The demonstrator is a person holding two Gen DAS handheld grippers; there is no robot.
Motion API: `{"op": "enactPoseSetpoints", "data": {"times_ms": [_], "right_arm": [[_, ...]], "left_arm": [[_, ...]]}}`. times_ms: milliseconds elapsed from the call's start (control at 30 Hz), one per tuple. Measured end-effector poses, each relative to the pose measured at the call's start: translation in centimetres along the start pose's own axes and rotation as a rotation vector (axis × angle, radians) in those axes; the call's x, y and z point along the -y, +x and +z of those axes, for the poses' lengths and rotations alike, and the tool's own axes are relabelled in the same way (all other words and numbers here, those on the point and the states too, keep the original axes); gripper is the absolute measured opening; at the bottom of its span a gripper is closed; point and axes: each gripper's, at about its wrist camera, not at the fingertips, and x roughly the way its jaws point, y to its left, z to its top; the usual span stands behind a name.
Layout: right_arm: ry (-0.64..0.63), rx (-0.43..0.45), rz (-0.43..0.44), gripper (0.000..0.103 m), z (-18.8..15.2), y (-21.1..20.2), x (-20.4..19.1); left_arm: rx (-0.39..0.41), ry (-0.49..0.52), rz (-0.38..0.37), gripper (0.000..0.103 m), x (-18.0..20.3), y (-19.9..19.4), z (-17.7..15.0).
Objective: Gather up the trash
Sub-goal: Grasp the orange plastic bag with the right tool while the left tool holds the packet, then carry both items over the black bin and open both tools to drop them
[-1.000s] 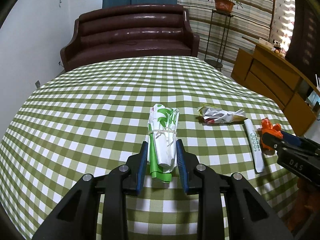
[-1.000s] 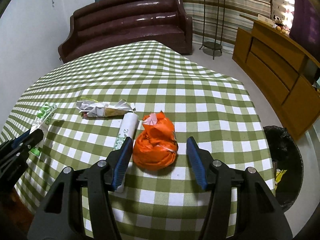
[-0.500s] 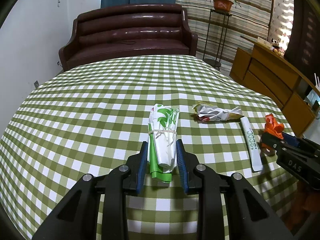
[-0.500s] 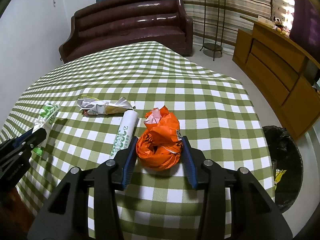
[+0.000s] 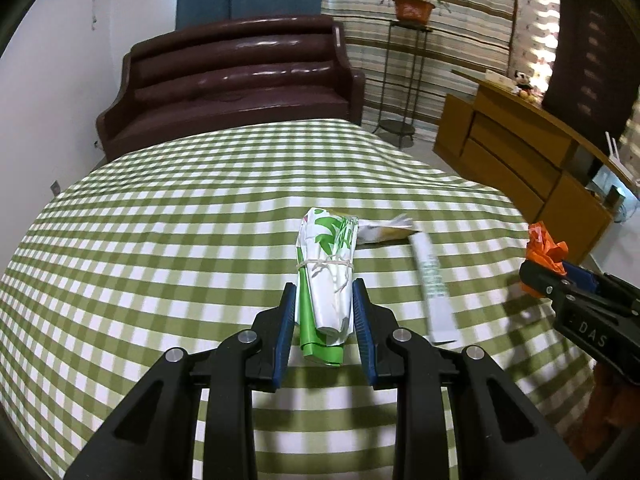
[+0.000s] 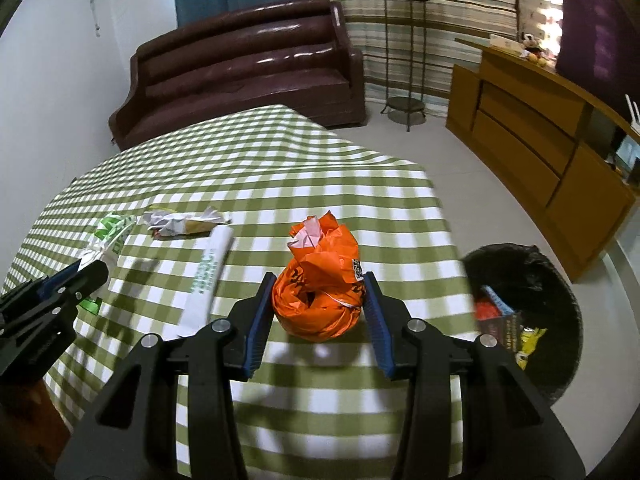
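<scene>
My left gripper is shut on a rolled green-and-white wrapper tied with string, held above the checked tablecloth. My right gripper is shut on a crumpled orange plastic bag, lifted above the table near its right edge. On the cloth lie a crumpled paper wrapper and a white tube with green print. The tube and the wrapper also show in the left wrist view. A black trash bin with litter in it stands on the floor to the right of the table.
A dark brown sofa stands behind the table. A wooden cabinet runs along the right wall. A metal plant stand with a potted plant is in the back corner. The floor between table and cabinet is tiled.
My right gripper closed on the orange bag and lifted it off the table. My left gripper, still holding the green-and-white wrapper, rose too. Both views now look from higher up.
</scene>
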Motion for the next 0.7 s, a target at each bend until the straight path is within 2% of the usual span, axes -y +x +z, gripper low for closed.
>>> {"op": "enactPoseSetpoints", "data": {"times_ms": [433,700], "right_arm": [[0.090,0.038,-0.104,0.042,-1.2,-3.2,7.8],[0.145,0.046,-0.176,0.042,-2.3,-4.5,12.7]], "left_arm": [[0.024,0.094,-0.109,0.029,7.8,-0.1,0.8],[0.026,0.176,-0.196,0.029,14.0,0.4,0.5]]}}
